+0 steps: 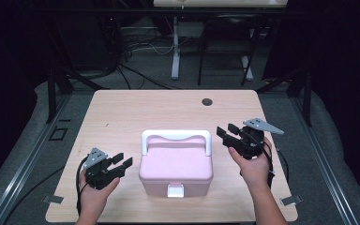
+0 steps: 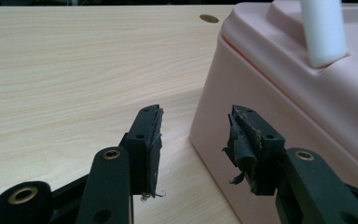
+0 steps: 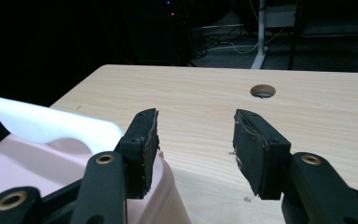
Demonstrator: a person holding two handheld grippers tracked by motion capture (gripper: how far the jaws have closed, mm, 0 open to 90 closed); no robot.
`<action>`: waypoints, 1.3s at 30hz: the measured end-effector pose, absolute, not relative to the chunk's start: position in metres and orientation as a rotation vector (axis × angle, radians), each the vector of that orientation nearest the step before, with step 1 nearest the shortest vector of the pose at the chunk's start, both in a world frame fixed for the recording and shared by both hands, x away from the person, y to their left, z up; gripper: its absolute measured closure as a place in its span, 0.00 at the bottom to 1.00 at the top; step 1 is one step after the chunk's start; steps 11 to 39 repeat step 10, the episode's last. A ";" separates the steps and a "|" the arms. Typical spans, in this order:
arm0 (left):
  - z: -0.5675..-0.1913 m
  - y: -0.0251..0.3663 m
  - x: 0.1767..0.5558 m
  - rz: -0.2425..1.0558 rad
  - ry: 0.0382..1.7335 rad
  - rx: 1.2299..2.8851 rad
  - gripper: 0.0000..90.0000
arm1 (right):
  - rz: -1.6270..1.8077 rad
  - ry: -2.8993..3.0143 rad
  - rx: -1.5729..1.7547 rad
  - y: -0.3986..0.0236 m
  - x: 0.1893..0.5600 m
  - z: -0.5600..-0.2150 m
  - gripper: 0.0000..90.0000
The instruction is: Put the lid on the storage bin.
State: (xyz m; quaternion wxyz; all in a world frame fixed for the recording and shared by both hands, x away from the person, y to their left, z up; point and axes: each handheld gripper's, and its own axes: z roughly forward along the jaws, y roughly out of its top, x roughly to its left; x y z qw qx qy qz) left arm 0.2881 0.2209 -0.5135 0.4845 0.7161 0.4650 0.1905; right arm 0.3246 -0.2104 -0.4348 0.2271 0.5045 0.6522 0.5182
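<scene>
A pink plastic box [image 1: 176,166] with a white carry handle [image 1: 176,138] and a white front latch [image 1: 175,190] sits closed near the table's front middle. My left gripper [image 1: 120,164] hovers low just left of the box, jaws open and empty; in the left gripper view the left gripper [image 2: 195,140] points at the box's lower left corner [image 2: 205,126]. My right gripper [image 1: 227,131] is raised beside the box's right rear corner, open and empty. In the right gripper view the right gripper [image 3: 196,144] has the handle [image 3: 51,123] at its lower left.
The light wood table [image 1: 122,112] has a round cable hole [image 1: 207,101] near its far edge. Beyond the table stand dark frame legs, cables on the floor and a white desk leg [image 1: 175,51].
</scene>
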 end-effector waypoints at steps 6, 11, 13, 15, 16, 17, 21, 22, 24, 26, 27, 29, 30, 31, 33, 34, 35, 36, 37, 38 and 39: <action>-0.521 0.228 0.288 0.463 1.157 1.749 0.59 | 1.369 1.833 1.403 -0.211 0.330 -0.441 0.55; -0.523 0.228 0.289 0.459 1.164 1.751 0.58 | 1.404 1.829 1.402 -0.211 0.329 -0.439 0.55; -0.523 0.228 0.289 0.459 1.164 1.751 0.58 | 1.404 1.829 1.402 -0.211 0.329 -0.439 0.55; -0.523 0.228 0.289 0.459 1.164 1.751 0.58 | 1.404 1.829 1.402 -0.211 0.329 -0.439 0.55; -0.523 0.228 0.289 0.459 1.164 1.751 0.58 | 1.404 1.829 1.402 -0.211 0.329 -0.439 0.55; -0.523 0.228 0.289 0.459 1.164 1.751 0.58 | 1.404 1.829 1.402 -0.211 0.329 -0.439 0.55; -0.523 0.228 0.289 0.459 1.164 1.751 0.58 | 1.404 1.829 1.402 -0.211 0.329 -0.439 0.55; -0.523 0.228 0.289 0.459 1.164 1.751 0.58 | 1.404 1.829 1.402 -0.211 0.329 -0.439 0.55; -0.523 0.228 0.289 0.459 1.164 1.751 0.58 | 1.404 1.829 1.402 -0.211 0.329 -0.439 0.55; -0.523 0.228 0.289 0.459 1.164 1.751 0.58 | 1.404 1.829 1.402 -0.211 0.329 -0.439 0.55; -0.523 0.228 0.289 0.459 1.164 1.751 0.58 | 1.404 1.829 1.402 -0.211 0.329 -0.439 0.55; -0.523 0.228 0.289 0.459 1.164 1.751 0.58 | 1.404 1.829 1.402 -0.211 0.329 -0.439 0.55; -0.523 0.228 0.289 0.459 1.164 1.751 0.58 | 1.404 1.829 1.402 -0.211 0.329 -0.439 0.55; -0.523 0.228 0.289 0.459 1.164 1.751 0.58 | 1.404 1.829 1.402 -0.211 0.329 -0.439 0.55; -0.523 0.228 0.289 0.459 1.164 1.751 0.58 | 1.404 1.829 1.402 -0.211 0.329 -0.439 0.55; -0.523 0.228 0.289 0.459 1.164 1.751 0.58 | 1.404 1.829 1.402 -0.211 0.329 -0.439 0.55; -0.523 0.228 0.289 0.459 1.164 1.751 0.58 | 1.404 1.829 1.402 -0.211 0.329 -0.439 0.55; -0.523 0.228 0.289 0.459 1.164 1.751 0.58 | 1.404 1.829 1.402 -0.211 0.329 -0.439 0.55; -0.523 0.228 0.289 0.459 1.164 1.751 0.58 | 1.404 1.829 1.402 -0.211 0.329 -0.439 0.55; -0.523 0.228 0.289 0.459 1.164 1.751 0.58 | 1.404 1.829 1.402 -0.211 0.329 -0.439 0.55; -0.523 0.228 0.289 0.459 1.164 1.751 0.58 | 1.404 1.829 1.402 -0.211 0.329 -0.439 0.55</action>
